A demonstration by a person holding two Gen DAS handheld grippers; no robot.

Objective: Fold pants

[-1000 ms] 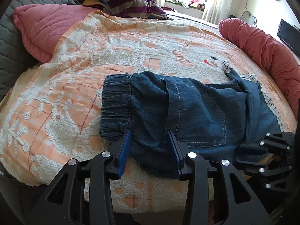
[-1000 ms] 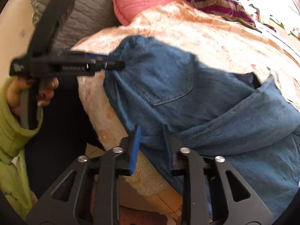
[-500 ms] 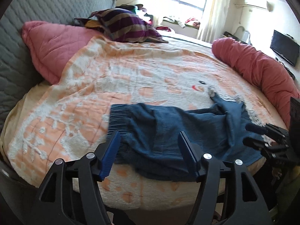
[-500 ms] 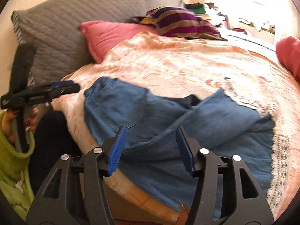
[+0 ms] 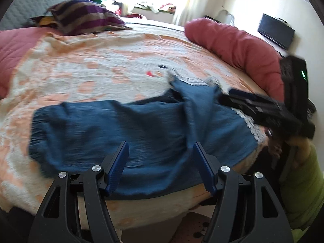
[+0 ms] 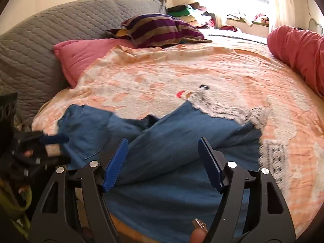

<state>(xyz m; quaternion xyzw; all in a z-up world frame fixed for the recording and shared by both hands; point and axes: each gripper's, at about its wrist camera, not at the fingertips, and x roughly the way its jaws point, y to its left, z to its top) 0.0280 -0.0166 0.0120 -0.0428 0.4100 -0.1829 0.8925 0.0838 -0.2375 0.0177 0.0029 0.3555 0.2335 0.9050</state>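
We see blue denim pants [image 5: 129, 133] lying crumpled on the near edge of a round bed, spread over an orange and white fleecy blanket [image 5: 105, 68]. The gathered waistband sits toward nine o'clock in the left wrist view, and the legs run toward three o'clock, one fold laid over the other, ending in white lace trim [image 6: 273, 154]. Our left gripper [image 5: 161, 165] hangs just above the cloth with its blue pads spread wide and nothing pinched between them. Our right gripper [image 6: 163, 162] is likewise clear of the fabric, its jaws opening, empty. Both views are smeared by motion, so seams and pockets are hard to read. At the three o'clock edge of the left view the other tool is a dark blur, with a green sleeve [image 5: 301, 186] below it. The near hem of the pants is cut off behind the gripper bodies. A striped pillow [image 6: 158, 29] lies toward twelve o'clock.
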